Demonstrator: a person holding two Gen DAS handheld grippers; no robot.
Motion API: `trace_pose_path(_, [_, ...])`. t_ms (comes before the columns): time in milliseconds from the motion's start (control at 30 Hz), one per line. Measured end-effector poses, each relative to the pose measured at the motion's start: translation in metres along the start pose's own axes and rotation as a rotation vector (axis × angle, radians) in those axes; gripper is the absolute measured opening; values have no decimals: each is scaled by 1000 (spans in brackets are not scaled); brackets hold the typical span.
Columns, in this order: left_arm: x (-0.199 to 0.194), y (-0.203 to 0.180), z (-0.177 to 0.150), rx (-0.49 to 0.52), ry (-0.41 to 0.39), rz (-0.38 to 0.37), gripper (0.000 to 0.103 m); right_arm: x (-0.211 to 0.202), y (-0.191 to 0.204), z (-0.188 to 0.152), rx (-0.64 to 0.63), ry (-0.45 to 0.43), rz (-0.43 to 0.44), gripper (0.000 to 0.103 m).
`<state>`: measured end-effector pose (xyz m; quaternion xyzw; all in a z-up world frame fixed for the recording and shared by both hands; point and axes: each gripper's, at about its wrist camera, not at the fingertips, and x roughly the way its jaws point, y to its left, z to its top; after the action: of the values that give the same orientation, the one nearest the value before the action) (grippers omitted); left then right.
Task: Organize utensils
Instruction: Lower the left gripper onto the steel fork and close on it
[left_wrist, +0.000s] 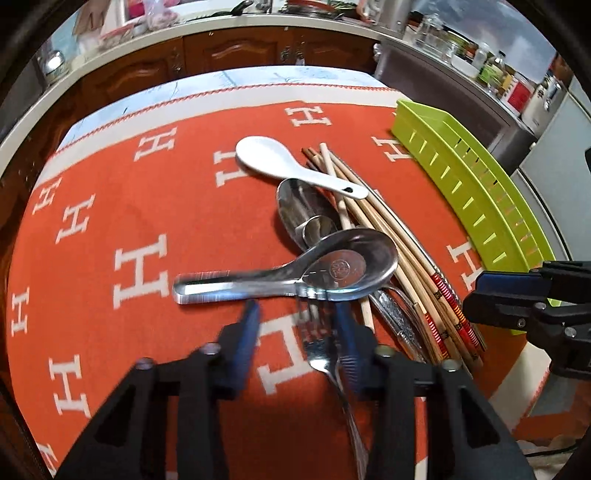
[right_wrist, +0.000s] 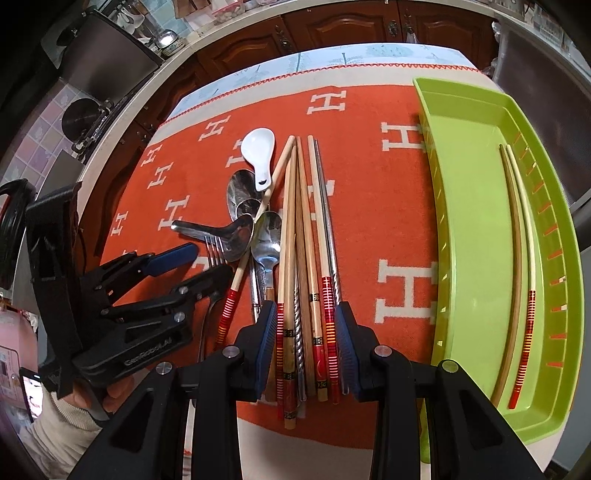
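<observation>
A pile of utensils lies on an orange cloth (left_wrist: 147, 221) patterned with white H shapes, with a green tray (right_wrist: 472, 206) at the cloth's right edge.

The right claw (right_wrist: 308, 343) points steeply down over the near ends of a chopstick bundle (right_wrist: 306, 258). Its blue pads sit on either side of the bundle and appear to press on it, though the exact contact is hard to judge from this angle. To this claw's right, a strip of bare cloth separates the bundle from the tray's near wall. Inside the tray, two chopsticks (right_wrist: 517, 258) lie lengthwise against the far wall, leaving most of its floor open.

The left claw (left_wrist: 295, 332) stands part open over a fork (left_wrist: 321, 347). The fork lies between its fingers, close to the right-hand pad; motion blur hides whether it touches. Just ahead of this claw's tips lies a steel soup spoon (left_wrist: 295, 273), handle pointing left. Beyond it rest another steel spoon (left_wrist: 299, 210) and a white spoon (left_wrist: 273, 158). Left of this claw the cloth is open all the way to its edge.
</observation>
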<state>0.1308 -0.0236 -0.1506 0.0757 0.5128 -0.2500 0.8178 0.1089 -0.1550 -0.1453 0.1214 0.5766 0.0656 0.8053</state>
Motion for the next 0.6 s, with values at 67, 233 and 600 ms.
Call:
trace_pose_path(67, [-1,1,1,1,-5,-20,27,2,0,1,1,2,-1,33])
trace_pose_path(233, [-1,6,-1,-17,-12,-112,26,6,1,2,-5,6,-6,33])
trace_pose_path(600, [2,23,-9,-28,-72,-239,23,10,3,3,-6,12,-12,33])
